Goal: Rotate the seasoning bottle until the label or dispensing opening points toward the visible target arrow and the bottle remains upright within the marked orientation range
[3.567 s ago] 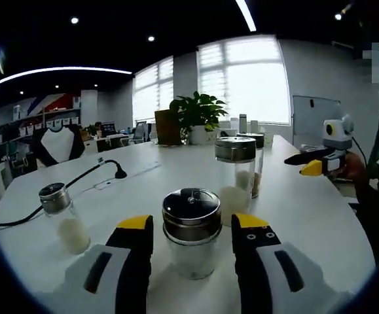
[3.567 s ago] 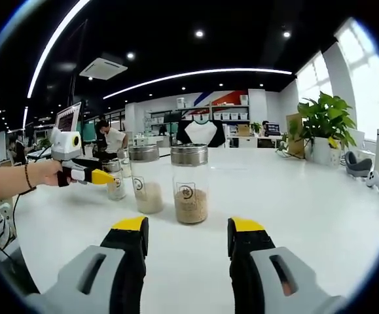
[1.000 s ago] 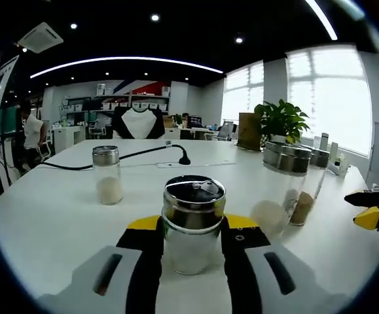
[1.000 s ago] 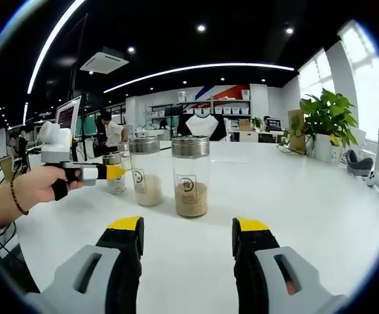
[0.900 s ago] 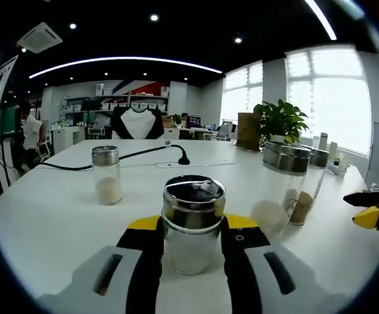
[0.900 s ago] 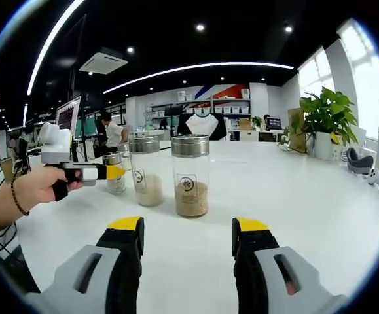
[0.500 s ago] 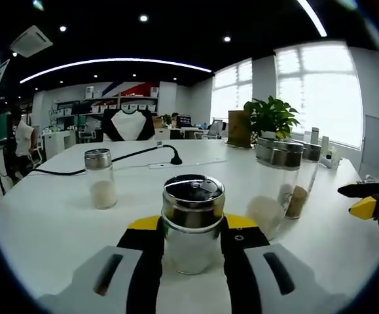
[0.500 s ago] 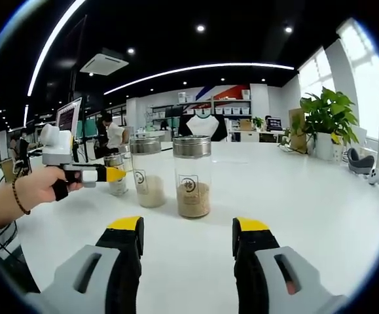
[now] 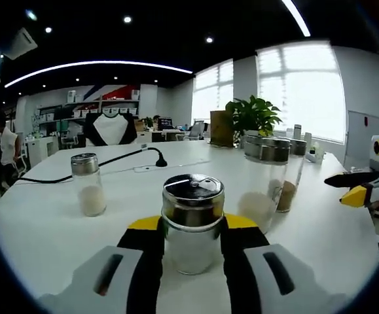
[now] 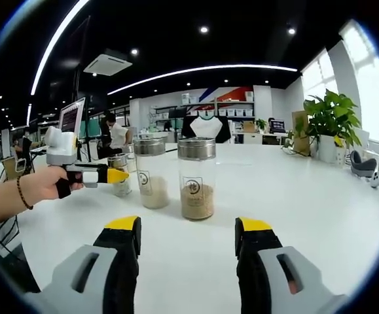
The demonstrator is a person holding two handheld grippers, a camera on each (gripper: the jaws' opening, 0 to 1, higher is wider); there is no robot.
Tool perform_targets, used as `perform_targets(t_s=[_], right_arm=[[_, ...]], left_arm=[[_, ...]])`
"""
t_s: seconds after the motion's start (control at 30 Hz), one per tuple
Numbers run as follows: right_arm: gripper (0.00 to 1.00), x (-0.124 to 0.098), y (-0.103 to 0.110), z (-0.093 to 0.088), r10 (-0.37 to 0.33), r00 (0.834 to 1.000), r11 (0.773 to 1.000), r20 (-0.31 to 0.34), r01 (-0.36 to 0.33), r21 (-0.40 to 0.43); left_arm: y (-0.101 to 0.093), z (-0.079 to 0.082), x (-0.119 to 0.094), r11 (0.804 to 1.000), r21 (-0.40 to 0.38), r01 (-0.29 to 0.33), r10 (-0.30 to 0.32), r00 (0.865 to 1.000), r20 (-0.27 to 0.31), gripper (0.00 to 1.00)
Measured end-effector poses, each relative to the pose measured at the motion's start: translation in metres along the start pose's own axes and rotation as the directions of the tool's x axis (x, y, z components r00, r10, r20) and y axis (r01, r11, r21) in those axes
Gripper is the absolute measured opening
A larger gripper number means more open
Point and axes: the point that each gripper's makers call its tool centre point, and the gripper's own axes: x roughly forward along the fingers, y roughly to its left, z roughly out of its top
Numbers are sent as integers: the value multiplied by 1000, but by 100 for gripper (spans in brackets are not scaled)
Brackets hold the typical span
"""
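Left gripper [image 9: 190,226]: jaws clamped on the seasoning bottle [image 9: 192,222], one jaw on each side of the glass body. The bottle stands upright on the white surface [image 9: 38,229], shiny metal lid on top, white granules inside. At 10 o'clock from it sits a small shaker [image 9: 88,185], well apart. At 2 o'clock stand two tall jars [image 9: 265,180], close together. Far right, at 3 o'clock, the right gripper's yellow tip pokes in.

Right gripper [image 10: 186,245]: jaws apart, nothing between them, hovering over bare surface. Ahead at 12 o'clock is a tall jar with brown grains [image 10: 196,178], and a second jar with pale contents [image 10: 150,173] just beside it at 11. At 9 o'clock a hand [image 10: 35,186] holds the left gripper.

Progress, my read: grasp is done and the bottle is upright. Can't find a target arrow or any marked range in either view, and the bottle's label isn't readable from here, so I can't tell whether the orientation is met. Left to do: finish the twist if needed, confirm heading, release without tipping.
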Motion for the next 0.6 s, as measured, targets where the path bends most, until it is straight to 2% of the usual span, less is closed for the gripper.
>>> perform_targets(t_s=[0.37, 0.5, 0.6], right_arm=[[62, 2, 2, -2, 14, 1000, 1000, -7, -14, -4], [62, 3, 2, -2, 18, 1000, 1000, -2, -18, 17], [65, 2, -3, -2, -14, 1000, 1000, -2, 14, 8]], left_arm=[[-2, 0, 1, 991, 36, 129, -129, 992, -13, 35], [-3, 0, 1, 983, 51, 175, -175, 985, -7, 35], [-6, 0, 0, 969, 68, 237, -237, 972, -6, 35]])
